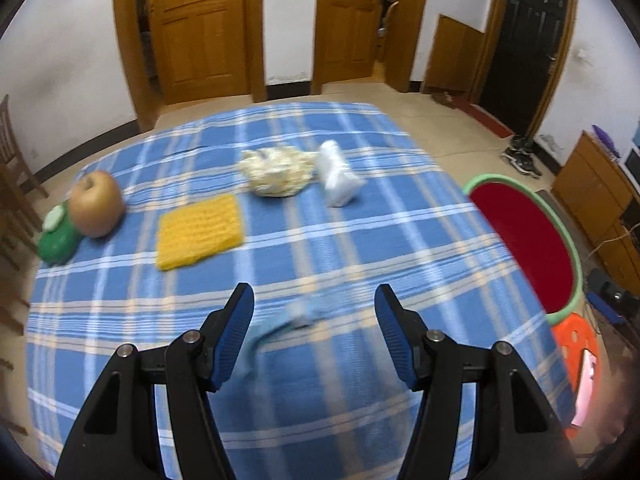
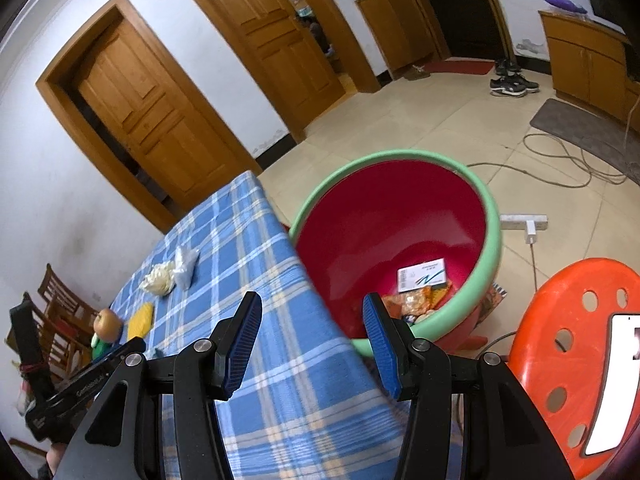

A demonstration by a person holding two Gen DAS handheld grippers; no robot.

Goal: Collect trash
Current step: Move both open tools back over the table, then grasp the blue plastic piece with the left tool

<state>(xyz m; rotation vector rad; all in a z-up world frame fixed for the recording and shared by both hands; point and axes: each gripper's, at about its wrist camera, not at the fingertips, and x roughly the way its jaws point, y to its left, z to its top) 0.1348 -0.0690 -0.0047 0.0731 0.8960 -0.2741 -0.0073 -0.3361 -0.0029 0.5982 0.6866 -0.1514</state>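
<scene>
Left tongs (image 1: 314, 312): jaws apart at roughly mid-spread, nothing gripped. A crumpled pale-blue scrap (image 1: 298, 318), blurred, lies on the blue plaid tablecloth of the table (image 1: 360, 240) in the gap between the blue ribbed pads; no contact can be confirmed.

Right tongs (image 2: 312, 322): jaws likewise partly open and empty, positioned over the table edge nearest the round red bin with a green rim (image 2: 494, 216).

Left wrist view only: the pale-blue scrap. Beyond it, away from the bin, lie a white crumpled plastic bag (image 1: 338, 176), a cream crumpled wad (image 1: 276, 172), a yellow knitted square (image 1: 200, 232), a brown apple (image 1: 96, 204) and a green round object (image 1: 56, 242).

Right wrist view only: bin contents, namely a white printed card (image 2: 422, 274) and orange snack wrappers (image 2: 412, 302). An orange perforated plastic stool (image 2: 568, 344) stands beside the bin.
</scene>
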